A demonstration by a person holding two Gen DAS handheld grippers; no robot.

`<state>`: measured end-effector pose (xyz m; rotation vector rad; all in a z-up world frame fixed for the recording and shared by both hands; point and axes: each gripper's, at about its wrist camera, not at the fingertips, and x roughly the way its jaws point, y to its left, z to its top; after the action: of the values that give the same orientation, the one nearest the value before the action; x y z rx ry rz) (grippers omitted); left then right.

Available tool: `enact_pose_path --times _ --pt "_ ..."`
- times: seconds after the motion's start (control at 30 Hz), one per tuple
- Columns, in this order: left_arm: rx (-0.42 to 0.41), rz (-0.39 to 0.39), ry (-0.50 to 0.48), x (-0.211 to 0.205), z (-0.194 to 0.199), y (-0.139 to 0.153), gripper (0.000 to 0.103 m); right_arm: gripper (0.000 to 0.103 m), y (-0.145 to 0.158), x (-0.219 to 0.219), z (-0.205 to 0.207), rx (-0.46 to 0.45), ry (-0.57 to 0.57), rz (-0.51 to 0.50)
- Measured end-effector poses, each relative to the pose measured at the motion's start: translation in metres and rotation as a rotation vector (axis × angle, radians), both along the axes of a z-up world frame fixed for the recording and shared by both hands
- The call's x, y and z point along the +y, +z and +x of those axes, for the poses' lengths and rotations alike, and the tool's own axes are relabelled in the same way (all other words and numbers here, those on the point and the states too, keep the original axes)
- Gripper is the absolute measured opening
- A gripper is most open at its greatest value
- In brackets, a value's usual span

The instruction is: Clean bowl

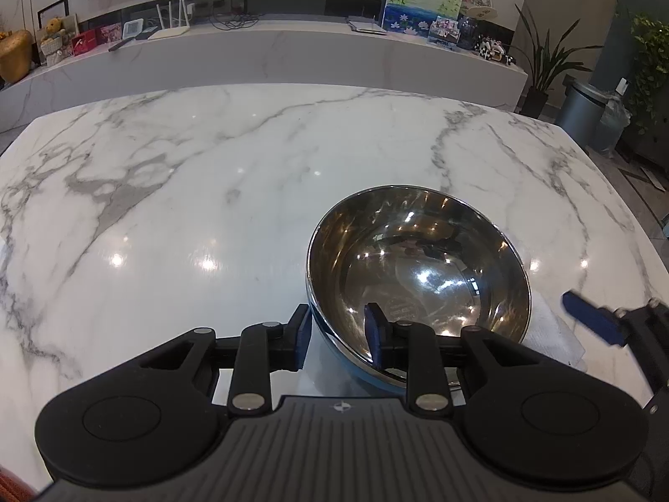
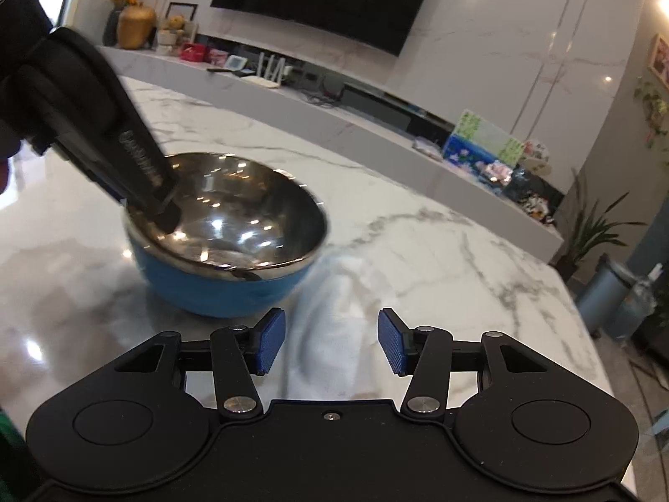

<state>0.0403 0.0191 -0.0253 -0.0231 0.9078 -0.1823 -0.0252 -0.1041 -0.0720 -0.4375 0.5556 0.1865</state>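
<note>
Gripping the bowl [image 1: 418,267] rim near the tabletop [image 1: 209,192] edge: left gripper [image 1: 338,334], one finger inside, one outside. Hovering parted, unclamped, over the white cloth [image 2: 334,313] beside it: right gripper [image 2: 332,341].

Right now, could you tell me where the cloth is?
The cloth lies on the table just right of the bowl, between the right gripper's open jaws.

Blue-sided bowl [image 2: 225,288], grey-veined white table [image 1: 209,175]

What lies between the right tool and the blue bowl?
In the right wrist view, a white cloth lies on the marble table, between the open right tool and the bowl.
</note>
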Motion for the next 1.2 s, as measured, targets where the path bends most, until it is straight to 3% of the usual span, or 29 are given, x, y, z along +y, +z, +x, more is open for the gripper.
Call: enact_pose_path --times 0.17,0.5,0.6,0.87,1.2 --pt "-0.003 -0.001 0.003 0.000 -0.002 0.000 0.025 0.042 -0.008 0.000 0.001 0.059 -0.034 -0.021" --pt "0.004 -0.007 0.006 0.002 -0.003 0.001 0.027 0.024 -0.010 -0.018 0.012 0.113 -0.111 0.097" --pt "0.011 -0.006 0.009 0.002 -0.006 0.002 0.030 0.019 -0.009 -0.017 0.009 0.104 -0.105 0.093" --pt "0.005 0.012 -0.005 -0.003 -0.004 0.001 0.029 0.019 0.006 -0.016 0.001 -0.050 -0.049 0.079" --pt "-0.013 0.035 -0.031 -0.007 0.000 -0.001 0.028 0.019 0.000 -0.006 0.000 0.018 -0.006 0.041"
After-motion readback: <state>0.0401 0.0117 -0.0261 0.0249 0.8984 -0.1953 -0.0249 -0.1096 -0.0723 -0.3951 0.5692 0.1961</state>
